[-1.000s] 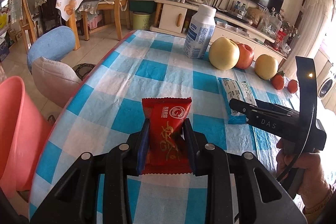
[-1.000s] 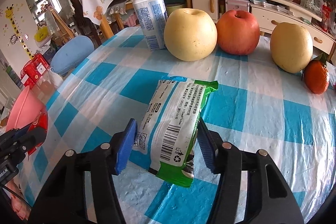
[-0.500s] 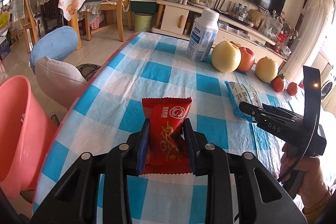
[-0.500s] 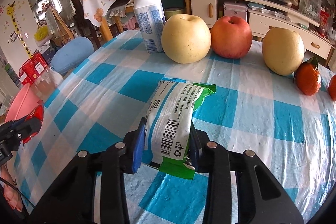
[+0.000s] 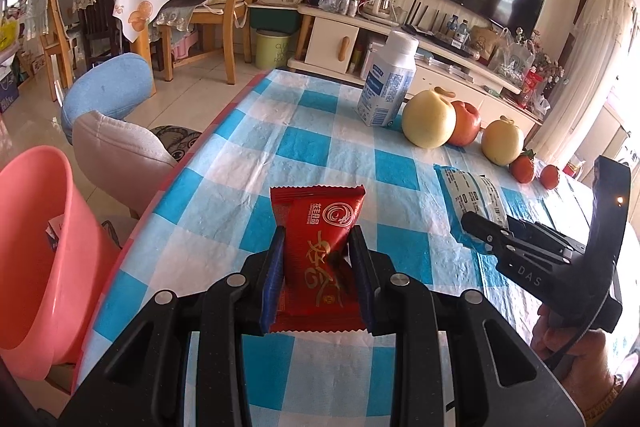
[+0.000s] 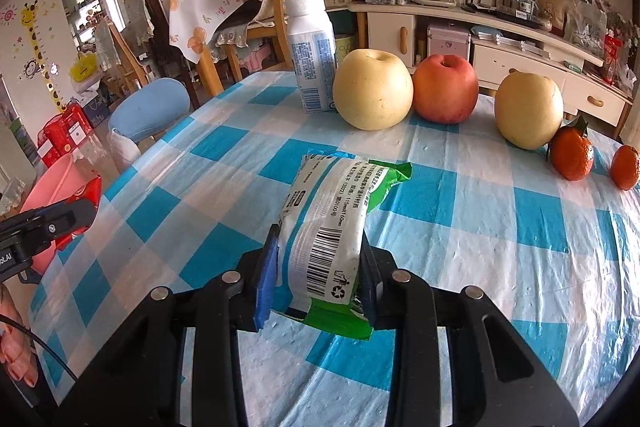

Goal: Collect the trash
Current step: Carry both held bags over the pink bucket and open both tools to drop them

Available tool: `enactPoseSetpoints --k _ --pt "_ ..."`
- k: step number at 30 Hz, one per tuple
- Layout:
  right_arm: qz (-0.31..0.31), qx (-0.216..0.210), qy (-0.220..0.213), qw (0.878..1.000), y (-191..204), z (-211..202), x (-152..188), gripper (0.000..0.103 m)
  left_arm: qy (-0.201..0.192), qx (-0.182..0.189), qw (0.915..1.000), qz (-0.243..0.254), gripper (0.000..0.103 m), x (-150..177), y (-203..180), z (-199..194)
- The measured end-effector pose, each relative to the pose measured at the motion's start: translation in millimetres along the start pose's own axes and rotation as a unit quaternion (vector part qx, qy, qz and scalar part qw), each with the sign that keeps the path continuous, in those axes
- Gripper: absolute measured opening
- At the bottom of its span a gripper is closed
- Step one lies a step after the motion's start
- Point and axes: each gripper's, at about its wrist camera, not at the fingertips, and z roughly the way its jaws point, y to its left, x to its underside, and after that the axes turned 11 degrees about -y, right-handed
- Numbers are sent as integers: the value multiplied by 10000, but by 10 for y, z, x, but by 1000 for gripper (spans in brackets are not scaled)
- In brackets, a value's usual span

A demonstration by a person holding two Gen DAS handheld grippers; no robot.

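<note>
Now the left gripper (image 5: 318,275) pinches the red wrapper (image 5: 318,259) by its lower half, the pads pressed to both its sides, the packet clear of the checked cloth (image 5: 352,155). The right gripper (image 6: 320,267) has just been closing, and its pads squeeze the green-and-white packet (image 6: 334,223) near the barcode end, the far end slightly lifted off the cloth. So both pieces of trash are in hand, and the step looks like the carry. Next, I judge, each gripper must swing left past the table edge to the pink bin (image 5: 36,251), which stands beside the table, then open over its mouth; the left is nearer. The bottle (image 6: 312,55), 2 pears, apple (image 6: 446,89) and 2 oranges stand well beyond. Against 1 second ago, the right jaws stood wide around the packet lying flat; the left grip looks unchanged.
</note>
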Motion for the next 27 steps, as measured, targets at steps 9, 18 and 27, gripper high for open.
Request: enactPoseSetpoints --k 9,18,27 --pt "-186 -122 -187 9996 260 -196 16 36 -130 15 9999 -23 33 -82 82 -131" --pt "-396 -250 -297 9985 615 -411 15 36 -256 -36 9996 -96 33 -170 222 -282" --pt "-616 -455 -294 9966 1045 -591 40 36 -439 -119 9986 -258 33 -284 411 -435"
